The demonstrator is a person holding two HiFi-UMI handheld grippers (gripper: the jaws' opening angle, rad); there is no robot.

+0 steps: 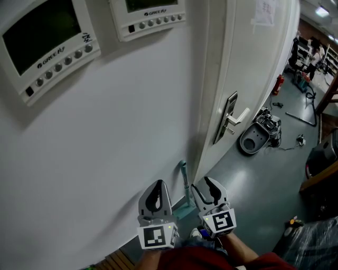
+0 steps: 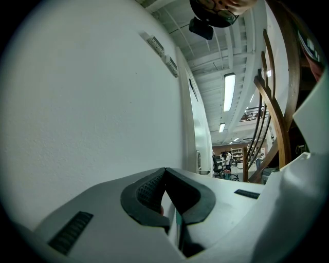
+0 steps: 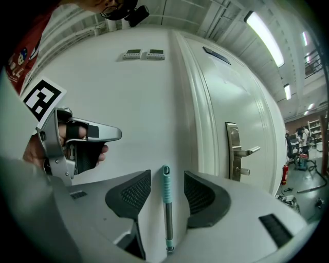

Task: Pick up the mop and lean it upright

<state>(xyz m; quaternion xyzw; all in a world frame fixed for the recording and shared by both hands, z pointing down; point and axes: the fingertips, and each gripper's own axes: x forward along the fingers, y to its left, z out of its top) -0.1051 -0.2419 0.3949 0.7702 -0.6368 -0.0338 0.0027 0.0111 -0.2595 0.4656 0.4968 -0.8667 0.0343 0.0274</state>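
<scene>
The mop (image 1: 185, 182) stands upright against the white wall beside the door frame, its teal grip on top and a teal head (image 1: 183, 211) on the floor. In the right gripper view its handle (image 3: 166, 200) shows in the gap between the jaws, clear of both pads. My right gripper (image 1: 209, 191) (image 3: 167, 177) is open, just right of the handle. To the handle's left my left gripper (image 1: 157, 194) (image 2: 165, 170) has its pad tips together with nothing held; it also appears, in a hand, in the right gripper view (image 3: 77, 146).
A white door with a metal lever handle (image 1: 232, 118) is right of the mop. Two control panels (image 1: 47, 47) (image 1: 150, 16) hang on the wall above. A grey round machine (image 1: 256, 138) and cables lie on the floor. A wooden stair rail (image 2: 272, 113) rises at the right.
</scene>
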